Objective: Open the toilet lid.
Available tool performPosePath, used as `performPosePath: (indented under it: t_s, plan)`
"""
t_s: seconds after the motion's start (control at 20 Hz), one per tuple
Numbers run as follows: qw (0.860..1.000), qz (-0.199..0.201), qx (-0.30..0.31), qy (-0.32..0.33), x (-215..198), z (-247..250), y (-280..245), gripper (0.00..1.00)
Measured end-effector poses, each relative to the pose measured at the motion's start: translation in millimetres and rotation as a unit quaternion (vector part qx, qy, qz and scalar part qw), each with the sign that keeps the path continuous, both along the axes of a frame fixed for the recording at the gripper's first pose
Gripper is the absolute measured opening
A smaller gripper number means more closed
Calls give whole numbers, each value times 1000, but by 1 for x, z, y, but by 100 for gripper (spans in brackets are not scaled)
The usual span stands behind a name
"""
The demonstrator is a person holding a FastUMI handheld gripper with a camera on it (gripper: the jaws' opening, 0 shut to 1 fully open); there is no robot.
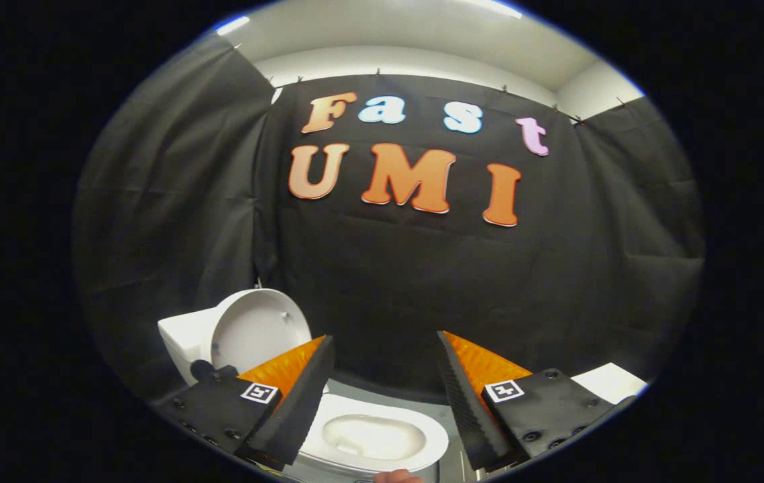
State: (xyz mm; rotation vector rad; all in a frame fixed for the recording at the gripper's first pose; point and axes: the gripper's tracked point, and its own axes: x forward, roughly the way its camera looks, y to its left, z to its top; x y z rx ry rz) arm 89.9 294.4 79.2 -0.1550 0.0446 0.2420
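A white toilet stands low ahead, below the fingers. Its round lid point(257, 330) is raised upright and leans back against the white tank point(184, 339), just beyond the left finger. The seat ring and bowl point(375, 436) lie uncovered between and below the two fingers. My gripper point(385, 349) is open, its fingers spread wide with nothing between them, held above the bowl and apart from the lid.
Black cloth walls close the booth behind and on both sides of the toilet. A white flat object point(613, 381) lies beyond the right finger. A bit of a person's hand point(398, 476) shows at the bowl's near rim.
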Motion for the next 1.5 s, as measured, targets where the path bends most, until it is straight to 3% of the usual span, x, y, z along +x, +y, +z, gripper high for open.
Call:
performPosePath:
  t_s: [0.3,0.5,0.6,0.9,1.1,1.5]
  plan:
    - [997,-64,44,-30,1,14,-129,97]
    - [992,-92,33,-76,-15,-13,-199,97]
    - [992,-99,21,-69,-27,-44,-224,97]
    - [989,-137,58,-21,-38,-105,-276,97]
    - [983,-158,91,-23,-34,-99,-286,97]
    - [985,-154,73,-22,-38,-102,-270,97]
